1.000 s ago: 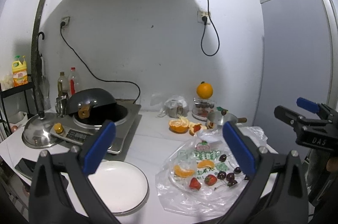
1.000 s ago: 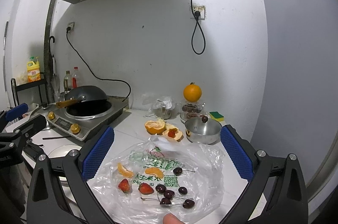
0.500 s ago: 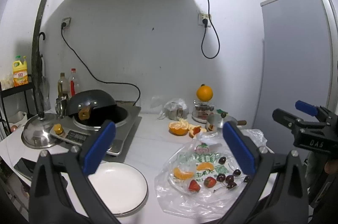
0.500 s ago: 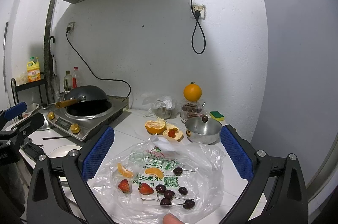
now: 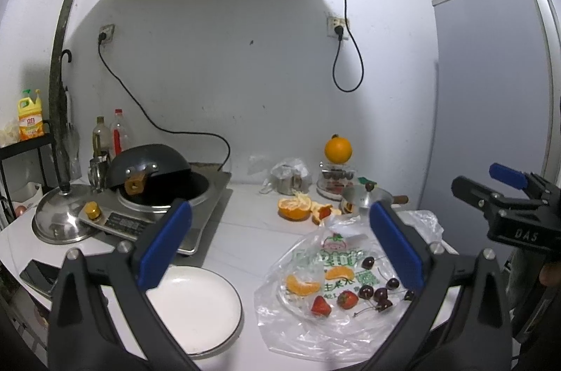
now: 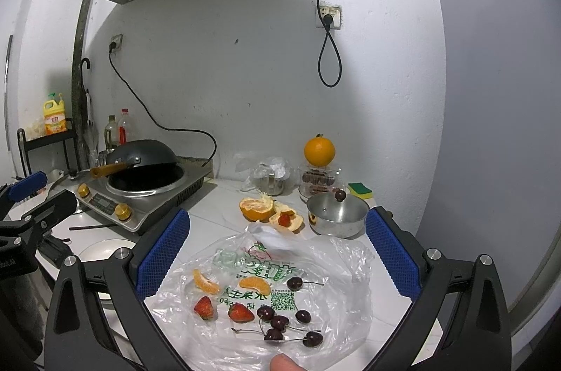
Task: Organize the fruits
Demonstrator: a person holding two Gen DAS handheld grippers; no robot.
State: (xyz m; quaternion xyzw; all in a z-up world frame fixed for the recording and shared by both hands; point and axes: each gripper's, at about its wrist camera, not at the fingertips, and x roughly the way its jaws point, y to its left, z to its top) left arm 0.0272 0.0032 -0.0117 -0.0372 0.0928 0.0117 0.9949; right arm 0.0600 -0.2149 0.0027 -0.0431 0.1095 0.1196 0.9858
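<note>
Both grippers spread wide, empty, above the fruit.

Right gripper point(image 6: 277, 252) over strawberries point(image 6: 204, 307), cherries point(image 6: 278, 322), tangerine segments point(image 6: 205, 280) on plastic bag point(image 6: 343, 262), lower centre; left gripper point(image 5: 280, 248) likewise; white plate point(image 5: 196, 311) lower left. Likely pre-pick: next, descend onto one fruit, close gently.

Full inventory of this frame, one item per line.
Clear plastic bag: 1, printed green, front counter.
Dark cherries: about 6, on bag.
Red strawberries: 2, on bag.
Orange segments: 2, on bag.
White round plate: 1, left of bag.
Peeled orange in its rind: 1, behind bag.
Small steel pot: 1, lidded, right rear.
Whole orange: 1, atop jar.
Black wok: 1, on cooker.
Left claw: open.
Right claw: open.
</note>
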